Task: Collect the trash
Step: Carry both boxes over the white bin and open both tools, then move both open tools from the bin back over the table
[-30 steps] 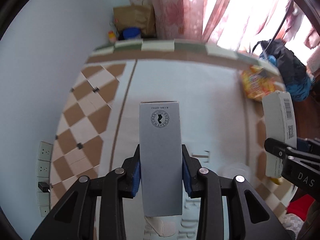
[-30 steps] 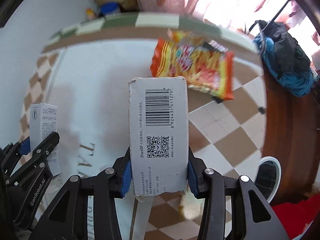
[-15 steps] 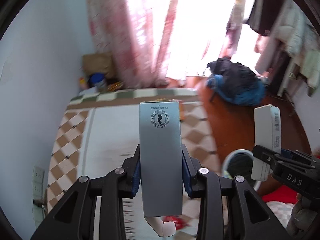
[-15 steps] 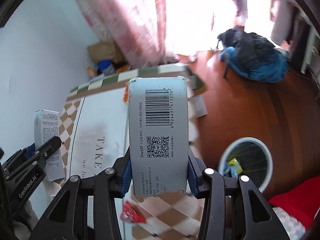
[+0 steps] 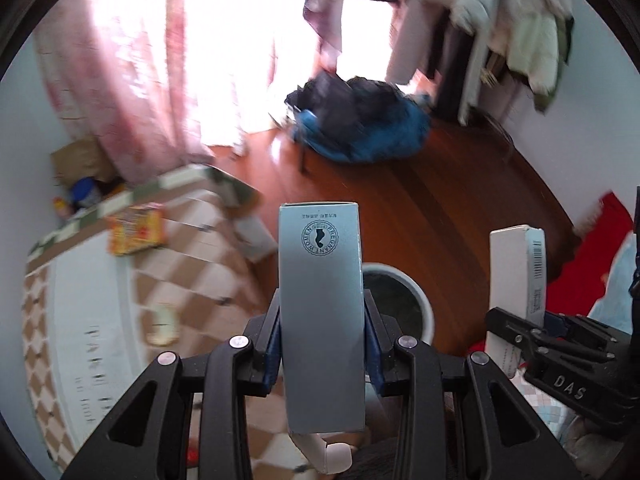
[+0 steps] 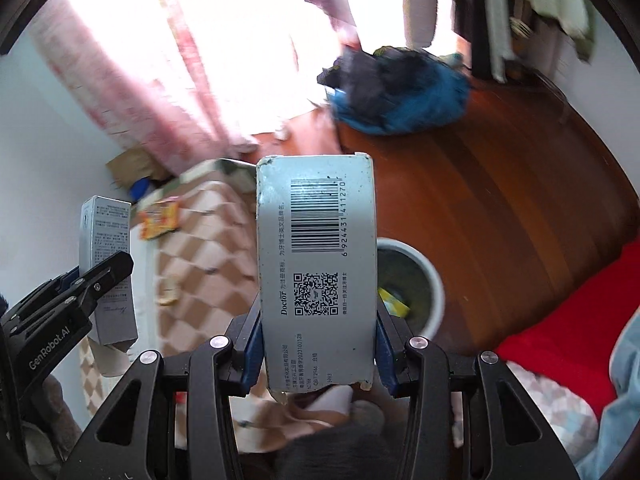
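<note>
Both grippers clamp cartons: the left gripper (image 5: 322, 334) pinches a grey box (image 5: 321, 312), the right gripper (image 6: 318, 336) a barcode box (image 6: 316, 272). Each carton hides part of the white bin (image 6: 424, 280) at frame centre. Farther, upper right, lies a blue bag (image 6: 400, 96); a yellow wrapper (image 5: 136, 230) sits on the checkered table (image 5: 192, 272) at left.

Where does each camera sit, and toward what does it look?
Left wrist: on the left gripper, facing its grey box, the bin behind; right gripper at right.
Right wrist: on the right gripper, facing its barcode box; left gripper at left.
Shared: bin, both boxes, blue bag, checkered bed.
</note>
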A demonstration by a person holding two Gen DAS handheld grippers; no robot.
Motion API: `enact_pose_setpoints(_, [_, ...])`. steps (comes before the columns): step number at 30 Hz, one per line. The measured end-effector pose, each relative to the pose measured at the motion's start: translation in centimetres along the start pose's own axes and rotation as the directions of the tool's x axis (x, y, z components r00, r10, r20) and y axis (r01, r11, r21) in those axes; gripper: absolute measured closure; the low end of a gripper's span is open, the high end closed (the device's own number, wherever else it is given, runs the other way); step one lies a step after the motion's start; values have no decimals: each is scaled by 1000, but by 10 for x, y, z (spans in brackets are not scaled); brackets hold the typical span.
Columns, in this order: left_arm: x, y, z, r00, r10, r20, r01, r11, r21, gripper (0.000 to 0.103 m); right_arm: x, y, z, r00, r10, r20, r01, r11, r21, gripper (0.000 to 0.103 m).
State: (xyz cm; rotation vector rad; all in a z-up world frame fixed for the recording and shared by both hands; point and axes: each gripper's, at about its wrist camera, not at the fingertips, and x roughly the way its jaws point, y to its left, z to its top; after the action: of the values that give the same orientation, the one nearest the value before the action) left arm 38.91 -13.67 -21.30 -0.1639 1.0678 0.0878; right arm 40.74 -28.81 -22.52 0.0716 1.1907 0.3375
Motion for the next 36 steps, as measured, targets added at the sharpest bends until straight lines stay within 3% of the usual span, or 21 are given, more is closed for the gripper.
enact_pose_setpoints(6, [83,-44,1,990,-26,-139,34,998,50,72,68,-68,-6,993,-32,-116,40,997,70,55])
enact_pose_setpoints(14, [193,-50,3,931,-76,-358,79,997,-7,70,173,-120,-13,965,-27,-261,59,991,117,55])
enact_pose_setpoints(15, [200,-49,2,925,-76,-372,76,997,-16,68,185,-124,-12,961,-25,-275,59,992,114,55])
enact_pose_setpoints(17, [215,-46,3,917,-68,-394,62,998,-28,52,209,-129,-8,953,-26,-302,65,991,119,54])
enact_pose_setpoints(18, [220,-44,3,916,-65,-397,55,998,-36,38,216,-132,-6,951,-21,-308,61,991,122,54])
enact_pose_setpoints(20, [223,-39,5,915,-59,-399,43,998,-49,31,232,-136,-2,944,-13,-328,58,990,127,51])
enact_pose_setpoints(21, [225,-36,5,913,-61,-404,41,997,-58,30,239,-137,-1,942,-7,-334,54,990,133,46])
enact_pose_setpoints(23, [223,-32,3,912,-46,-407,25,998,-57,14,246,-140,0,943,0,-333,49,989,139,24])
enact_pose_setpoints(24, [223,-30,4,914,-35,-405,14,998,-53,6,248,-140,0,943,-7,-333,55,989,136,21])
enact_pose_setpoints(29, [208,-23,-2,926,36,-376,-45,999,-16,6,240,-136,-6,942,-43,-332,91,987,130,0])
enact_pose_setpoints(36, [193,-28,-14,929,102,-355,-90,995,48,6,217,-131,-24,933,-141,-330,181,979,94,0])
